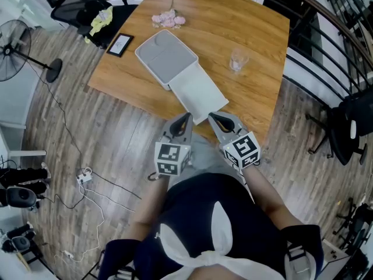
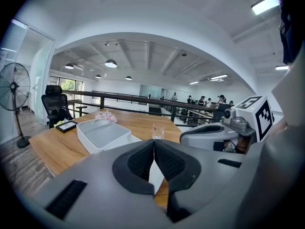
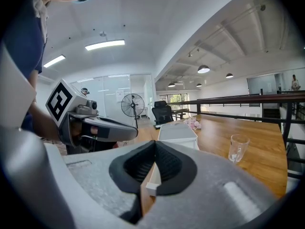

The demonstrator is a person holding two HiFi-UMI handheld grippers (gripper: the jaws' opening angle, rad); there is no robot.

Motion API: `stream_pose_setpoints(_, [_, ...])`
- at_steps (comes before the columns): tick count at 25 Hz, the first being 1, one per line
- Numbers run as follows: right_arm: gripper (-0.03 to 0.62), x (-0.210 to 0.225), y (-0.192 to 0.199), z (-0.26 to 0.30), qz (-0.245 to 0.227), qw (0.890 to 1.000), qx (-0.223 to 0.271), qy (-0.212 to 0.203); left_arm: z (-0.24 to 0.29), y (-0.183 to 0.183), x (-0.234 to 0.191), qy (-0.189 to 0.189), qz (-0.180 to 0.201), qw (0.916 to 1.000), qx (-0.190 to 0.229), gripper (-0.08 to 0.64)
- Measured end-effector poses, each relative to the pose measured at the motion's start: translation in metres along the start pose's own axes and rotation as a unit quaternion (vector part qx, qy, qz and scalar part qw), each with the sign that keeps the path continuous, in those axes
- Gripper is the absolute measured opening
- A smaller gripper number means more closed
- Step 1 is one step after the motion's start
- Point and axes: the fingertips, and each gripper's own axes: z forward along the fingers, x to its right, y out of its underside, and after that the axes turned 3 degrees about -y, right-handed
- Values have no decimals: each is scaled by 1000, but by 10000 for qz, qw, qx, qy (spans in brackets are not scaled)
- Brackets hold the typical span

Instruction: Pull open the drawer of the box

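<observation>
**A:** Head view: what lies before the claws?

**B:** The left claw (image 1: 186,119) and right claw (image 1: 213,116) sit side by side at the near edge of the wooden table (image 1: 250,28). Both tips are just at the front of the white drawer (image 1: 198,92). The drawer stands drawn out toward them, with the box (image 1: 165,56) beyond it. A glass (image 1: 238,60) stands ahead and to the right of the right claw, and pink flowers (image 1: 168,20) lie farthest off.

**A:** Left gripper view?

**B:** The left claw (image 2: 153,143) is clenched, its pads meeting at the tips. A white strip of the drawer (image 2: 155,175) shows through the gap below the tips. The box (image 2: 102,135) lies ahead to the claw's left, and the glass (image 2: 158,131) is straight ahead.

**A:** Right gripper view?

**B:** The right claw (image 3: 155,146) is likewise clenched, pad against pad. A front corner of the drawer (image 3: 152,187) shows just under the tips. The box (image 3: 177,131) lies straight ahead, and the glass (image 3: 237,148) is off to the right.
</observation>
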Motion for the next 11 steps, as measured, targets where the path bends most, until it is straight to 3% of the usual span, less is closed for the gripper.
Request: stream_pose_setpoints(11, [-3, -2, 6, 0, 15, 9999, -85, 53, -5, 5, -5, -53, -51, 10000, 7, 18])
